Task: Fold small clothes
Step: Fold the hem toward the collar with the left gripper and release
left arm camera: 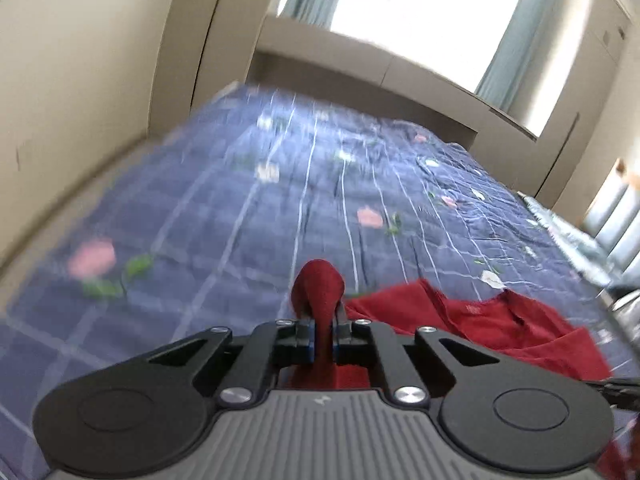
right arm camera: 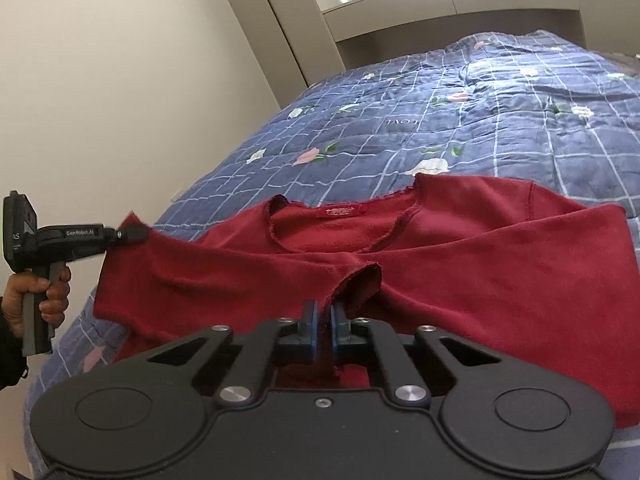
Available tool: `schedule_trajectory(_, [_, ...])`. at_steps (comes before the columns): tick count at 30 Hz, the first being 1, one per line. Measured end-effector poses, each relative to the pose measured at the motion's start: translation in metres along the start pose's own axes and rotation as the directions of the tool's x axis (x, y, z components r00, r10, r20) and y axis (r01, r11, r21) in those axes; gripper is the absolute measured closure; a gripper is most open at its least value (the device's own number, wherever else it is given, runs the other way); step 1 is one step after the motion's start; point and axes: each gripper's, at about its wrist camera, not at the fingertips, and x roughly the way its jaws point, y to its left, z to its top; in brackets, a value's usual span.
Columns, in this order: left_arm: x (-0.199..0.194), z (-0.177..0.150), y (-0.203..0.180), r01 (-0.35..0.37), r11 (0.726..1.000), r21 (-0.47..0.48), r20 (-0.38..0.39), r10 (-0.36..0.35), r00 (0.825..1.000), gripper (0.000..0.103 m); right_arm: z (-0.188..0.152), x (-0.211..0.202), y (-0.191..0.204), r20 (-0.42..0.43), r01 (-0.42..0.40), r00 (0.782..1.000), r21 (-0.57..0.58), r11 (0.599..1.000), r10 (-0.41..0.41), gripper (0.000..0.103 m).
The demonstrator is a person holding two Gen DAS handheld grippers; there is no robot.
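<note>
A small dark red top lies on the blue checked bedspread, neckline and white label facing up. My right gripper is shut on a pinched fold of the red cloth near the top's middle. My left gripper is shut on a bunched corner of the same top. In the right wrist view the left gripper holds the top's left shoulder edge, lifted off the bed.
The bedspread with flower prints covers the bed. A beige wall runs along the bed's left side. A wooden headboard ledge and a bright window are at the far end.
</note>
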Motion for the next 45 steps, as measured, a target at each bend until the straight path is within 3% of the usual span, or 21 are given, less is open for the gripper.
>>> schedule_trajectory(5, [0.012,0.002,-0.002,-0.065,0.996,0.066,-0.014,0.066,0.998,0.096,-0.003,0.012,0.004,-0.004,0.021,1.0,0.0,1.0,-0.021,0.101])
schedule_trajectory(8, [0.026,-0.005,0.009,-0.07,0.998,-0.008,-0.024,0.07,0.997,0.095,-0.006,0.017,0.001,-0.007,0.024,1.0,0.03,0.999,-0.024,0.101])
schedule_trajectory(10, [0.032,-0.01,0.02,-0.07,0.994,-0.08,-0.045,0.067,0.997,0.088,-0.008,0.017,-0.001,-0.009,0.022,1.0,0.03,0.999,-0.022,0.101])
schedule_trajectory(13, [0.031,-0.017,0.036,-0.068,0.984,-0.163,-0.049,0.061,0.997,0.06,-0.009,0.016,-0.001,-0.008,0.014,1.0,0.022,1.0,-0.014,0.101])
schedule_trajectory(15, [0.024,-0.02,0.048,-0.046,0.974,-0.221,-0.032,0.04,0.999,0.031,-0.01,0.015,-0.002,-0.002,-0.001,1.0,0.028,1.0,0.001,0.095])
schedule_trajectory(17, [0.012,-0.025,0.058,-0.029,0.963,-0.269,-0.02,0.025,0.999,0.025,-0.011,0.014,-0.004,0.008,-0.013,1.0,0.05,0.999,0.012,0.084])
schedule_trajectory(21, [-0.007,-0.039,0.07,0.0,0.95,-0.312,-0.043,-0.014,0.999,0.022,-0.016,0.012,-0.006,0.022,-0.01,1.0,0.068,0.998,0.008,0.078])
schedule_trajectory(23, [-0.012,-0.047,0.072,0.018,0.948,-0.317,-0.059,-0.039,0.997,0.022,-0.019,0.013,-0.006,0.016,0.006,1.0,0.058,0.998,-0.007,0.077])
schedule_trajectory(25, [-0.013,-0.052,0.071,0.027,0.952,-0.303,-0.065,-0.048,0.997,0.03,-0.022,0.014,-0.004,0.012,0.031,0.999,0.043,0.999,-0.031,0.078])
schedule_trajectory(27, [-0.008,-0.051,0.066,0.036,0.96,-0.279,-0.087,-0.062,0.994,0.084,-0.023,0.015,-0.002,0.017,0.051,0.999,0.028,0.998,-0.051,0.082])
schedule_trajectory(32, [-0.005,-0.052,0.053,-0.017,0.969,-0.247,-0.105,-0.01,0.994,0.095,-0.024,0.012,-0.002,0.025,0.107,0.994,0.006,0.994,-0.108,0.103])
schedule_trajectory(34, [-0.007,-0.053,0.049,-0.031,0.97,-0.243,-0.106,0.005,0.994,0.095,-0.025,0.01,-0.003,0.022,0.127,0.992,-0.001,0.992,-0.127,0.103])
schedule_trajectory(35, [-0.007,-0.053,0.049,-0.036,0.969,-0.244,-0.108,0.01,0.994,0.093,-0.026,0.008,-0.005,0.02,0.128,0.992,0.001,0.992,-0.128,0.102])
schedule_trajectory(37, [-0.007,-0.054,0.05,-0.075,0.961,-0.265,-0.123,0.044,0.991,0.075,-0.028,-0.001,-0.006,0.03,0.135,0.99,0.021,0.991,-0.136,0.093])
schedule_trajectory(39, [-0.013,-0.055,0.049,-0.12,0.947,-0.299,-0.12,0.087,0.989,0.044,-0.029,-0.015,-0.004,0.049,0.14,0.989,0.03,0.99,-0.142,0.083])
schedule_trajectory(41, [-0.024,-0.056,0.046,-0.119,0.942,-0.312,-0.107,0.09,0.99,0.025,-0.032,-0.034,0.001,0.076,0.146,0.986,0.022,0.989,-0.148,0.06])
schedule_trajectory(42, [-0.032,-0.057,0.043,-0.13,0.941,-0.312,-0.097,0.105,0.99,0.017,-0.035,-0.046,0.004,0.088,0.15,0.985,0.009,0.989,-0.151,0.053])
schedule_trajectory(44, [-0.051,-0.06,0.032,-0.144,0.948,-0.283,-0.07,0.13,0.989,0.013,-0.044,-0.068,0.011,0.106,0.165,0.981,-0.024,0.986,-0.161,0.033])
schedule_trajectory(45, [-0.06,-0.061,0.026,-0.148,0.953,-0.264,-0.061,0.136,0.989,0.008,-0.05,-0.08,0.015,0.113,0.174,0.979,-0.044,0.984,-0.168,0.028])
